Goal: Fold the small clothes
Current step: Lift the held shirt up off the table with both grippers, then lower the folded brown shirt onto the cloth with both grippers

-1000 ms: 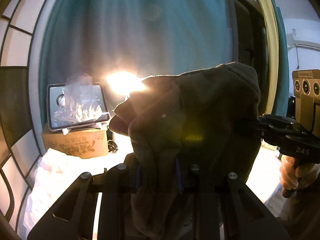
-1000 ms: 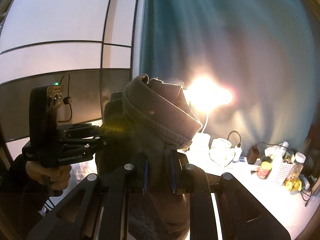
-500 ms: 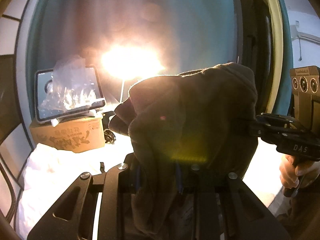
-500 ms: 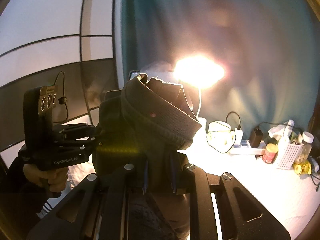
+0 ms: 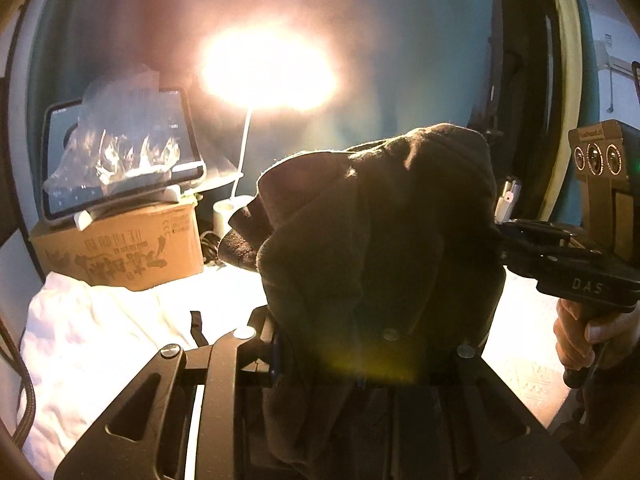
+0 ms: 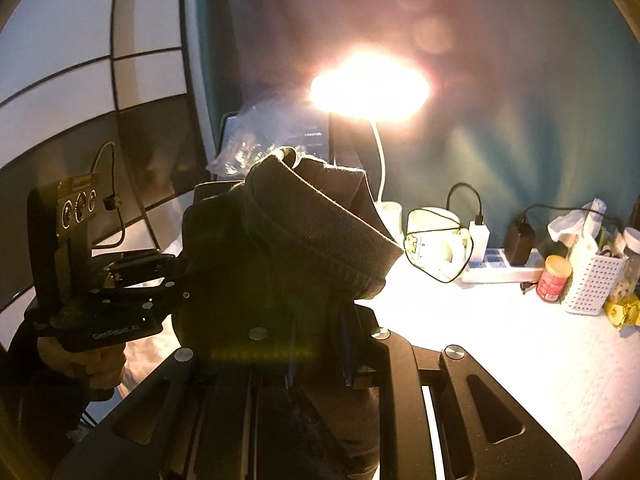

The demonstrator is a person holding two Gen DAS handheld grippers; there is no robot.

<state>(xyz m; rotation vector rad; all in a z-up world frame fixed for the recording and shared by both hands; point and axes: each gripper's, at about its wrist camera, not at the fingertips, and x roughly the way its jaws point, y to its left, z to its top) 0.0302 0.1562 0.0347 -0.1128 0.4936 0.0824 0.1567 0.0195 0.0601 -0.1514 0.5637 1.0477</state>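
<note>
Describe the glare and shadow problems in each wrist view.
Left wrist view: the lamp blooms white, leaving the dark garment a backlit silhouette with a yellow-green flare. Right wrist view: same lamp bloom, garment shadowed, white table overexposed; fisheye bends the wall panels.

A lamp (image 5: 268,70) blazes at 12 o'clock in the left view, blown out to a white-orange blob with a pink haze over the curtain (image 5: 420,40). In the right view the same lamp (image 6: 370,86) flares just right of 12, with faint ghost discs above it. The garment (image 5: 380,240) is backlit, nearly black, rim-lit along its top; a yellow-green flare streak crosses its lower part. The table (image 6: 500,340) glows white at 4 o'clock. Fisheye bending curves the edges, and the corners fall dark.
</note>
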